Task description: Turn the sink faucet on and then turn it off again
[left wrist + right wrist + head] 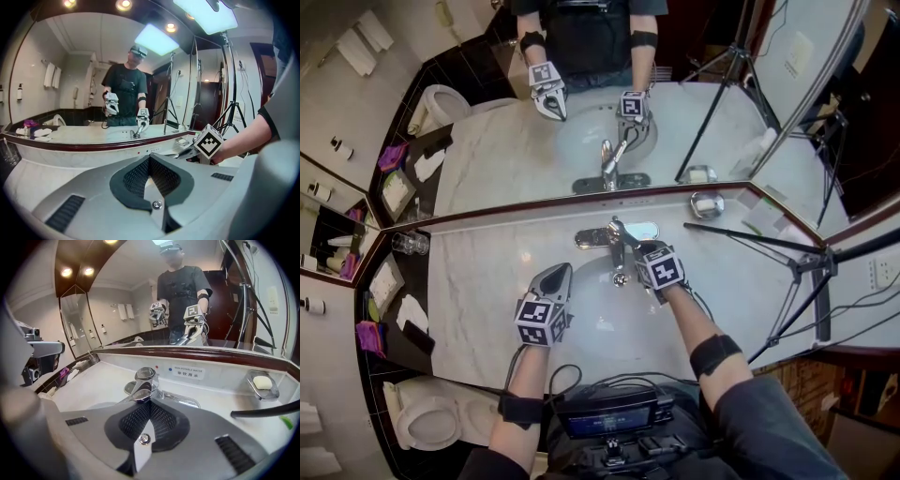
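The faucet (617, 246) stands at the far edge of the sink (609, 323), in the middle of the pale stone bench (478, 281). The big mirror (487, 150) is just behind it. The faucet is shiny metal, and it has one handle (140, 391) on top that sticks out toward the near side.

The right gripper (637, 249) is right up at the faucet. Its jaws are pressed together with nothing between them. In the right gripper view, the ends of the jaws sit just below the near end of the handle. I cannot tell if they touch it.

The left gripper (557, 274) is over the near left part of the sink, apart from the faucet. Its jaws are pressed together too, and they hold nothing.

A soap dish (707, 203) with a pale bar of soap (261, 382) sits on the bench to the right of the faucet, close to the mirror. A clear glass (411, 244) stands at the far left end of the bench. A black tripod (811, 267) stands on the right. A white toilet (427, 417) is on the near left, past the end of the bench.
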{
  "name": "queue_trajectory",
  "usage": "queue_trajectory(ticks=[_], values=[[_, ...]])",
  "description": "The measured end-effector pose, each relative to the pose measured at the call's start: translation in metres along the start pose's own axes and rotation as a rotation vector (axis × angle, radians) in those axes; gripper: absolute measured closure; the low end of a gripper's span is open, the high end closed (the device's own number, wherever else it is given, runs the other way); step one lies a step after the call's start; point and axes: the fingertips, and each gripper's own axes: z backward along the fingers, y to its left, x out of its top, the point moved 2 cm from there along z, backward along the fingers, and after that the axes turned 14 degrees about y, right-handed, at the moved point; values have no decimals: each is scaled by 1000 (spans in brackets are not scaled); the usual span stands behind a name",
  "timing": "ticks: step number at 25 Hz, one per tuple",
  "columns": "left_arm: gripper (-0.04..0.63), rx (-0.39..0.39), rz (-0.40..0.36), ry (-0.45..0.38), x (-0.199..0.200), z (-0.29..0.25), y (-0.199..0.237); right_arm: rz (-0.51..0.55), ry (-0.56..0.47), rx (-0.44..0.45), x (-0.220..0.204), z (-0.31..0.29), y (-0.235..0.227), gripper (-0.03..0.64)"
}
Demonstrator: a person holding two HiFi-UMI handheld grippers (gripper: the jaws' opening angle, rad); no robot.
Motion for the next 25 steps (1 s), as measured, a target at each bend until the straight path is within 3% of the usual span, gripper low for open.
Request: queue_trajectory(ticks=[10, 15, 25], values=[[595, -1, 1, 5, -3, -3, 0, -25, -4, -24, 8, 5, 0, 606], [595, 4, 7, 4, -5, -3, 2, 17, -41, -19, 50, 12, 9, 607], [595, 5, 12, 3, -8, -1, 1, -1, -27, -2, 49, 14, 11, 606]])
